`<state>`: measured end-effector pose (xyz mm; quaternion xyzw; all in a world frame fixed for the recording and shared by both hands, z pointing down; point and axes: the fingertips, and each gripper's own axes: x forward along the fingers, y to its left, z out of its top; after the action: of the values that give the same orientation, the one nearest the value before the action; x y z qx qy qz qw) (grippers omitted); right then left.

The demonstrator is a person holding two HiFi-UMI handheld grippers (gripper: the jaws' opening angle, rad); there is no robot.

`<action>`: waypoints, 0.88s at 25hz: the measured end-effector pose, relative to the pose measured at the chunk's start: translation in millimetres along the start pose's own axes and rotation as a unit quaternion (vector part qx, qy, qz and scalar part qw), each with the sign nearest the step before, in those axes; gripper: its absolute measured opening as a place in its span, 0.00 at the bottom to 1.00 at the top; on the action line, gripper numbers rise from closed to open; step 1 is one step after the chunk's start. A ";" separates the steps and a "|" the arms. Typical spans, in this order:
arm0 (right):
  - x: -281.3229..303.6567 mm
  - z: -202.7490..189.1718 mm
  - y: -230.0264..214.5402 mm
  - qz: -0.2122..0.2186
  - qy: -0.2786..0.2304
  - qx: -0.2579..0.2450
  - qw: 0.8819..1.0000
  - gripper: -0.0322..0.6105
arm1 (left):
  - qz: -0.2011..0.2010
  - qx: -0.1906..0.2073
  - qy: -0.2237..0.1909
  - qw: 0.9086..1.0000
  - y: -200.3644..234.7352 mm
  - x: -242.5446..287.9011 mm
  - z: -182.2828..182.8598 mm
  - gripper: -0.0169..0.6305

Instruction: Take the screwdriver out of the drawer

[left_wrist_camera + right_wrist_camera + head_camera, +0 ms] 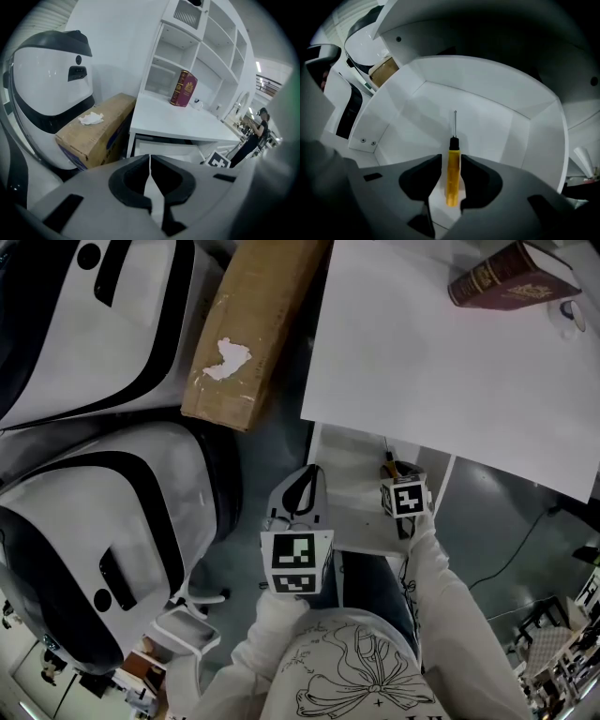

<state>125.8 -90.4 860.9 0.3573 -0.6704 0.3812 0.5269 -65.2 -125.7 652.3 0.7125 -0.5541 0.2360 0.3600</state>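
The person wears a white long-sleeved top (361,676), its front printed with a large flower drawn in thin black lines; the sleeves (441,596) are plain white and run down to the wrists; dark blue trousers (375,587) show between them. The left gripper (298,491) has a pale grey body, black jaws and a white cube (295,563) with black square markers; the right gripper (401,472) carries a like cube.

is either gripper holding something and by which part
Nothing is held. The right gripper has its fingers either side of the yellow handle of the screwdriver in the drawer, with a gap showing. The left gripper is shut and empty.
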 end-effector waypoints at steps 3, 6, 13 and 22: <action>3.4 -1.5 -1.0 0.000 0.006 -0.007 1.000 0.23 | 0.001 -0.002 0.001 1.000 1.3 0.5 -1.6 0.04; 6.4 -3.5 -3.5 -0.005 0.013 -0.019 1.000 0.21 | 0.003 -0.006 0.000 1.000 2.7 0.4 -2.2 0.04; 7.3 -2.4 -7.1 -0.007 0.008 -0.023 1.000 0.16 | 0.007 -0.010 -0.005 1.000 5.4 -1.9 -0.7 0.04; -14.8 3.1 7.9 0.010 0.003 -0.055 0.998 0.16 | 0.004 -0.006 -0.023 1.000 -1.6 -15.4 9.5 0.04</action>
<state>120.2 -88.4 844.9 0.3202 -0.6921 0.3504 0.5437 -68.5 -123.2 634.6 0.7136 -0.5664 0.2174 0.3502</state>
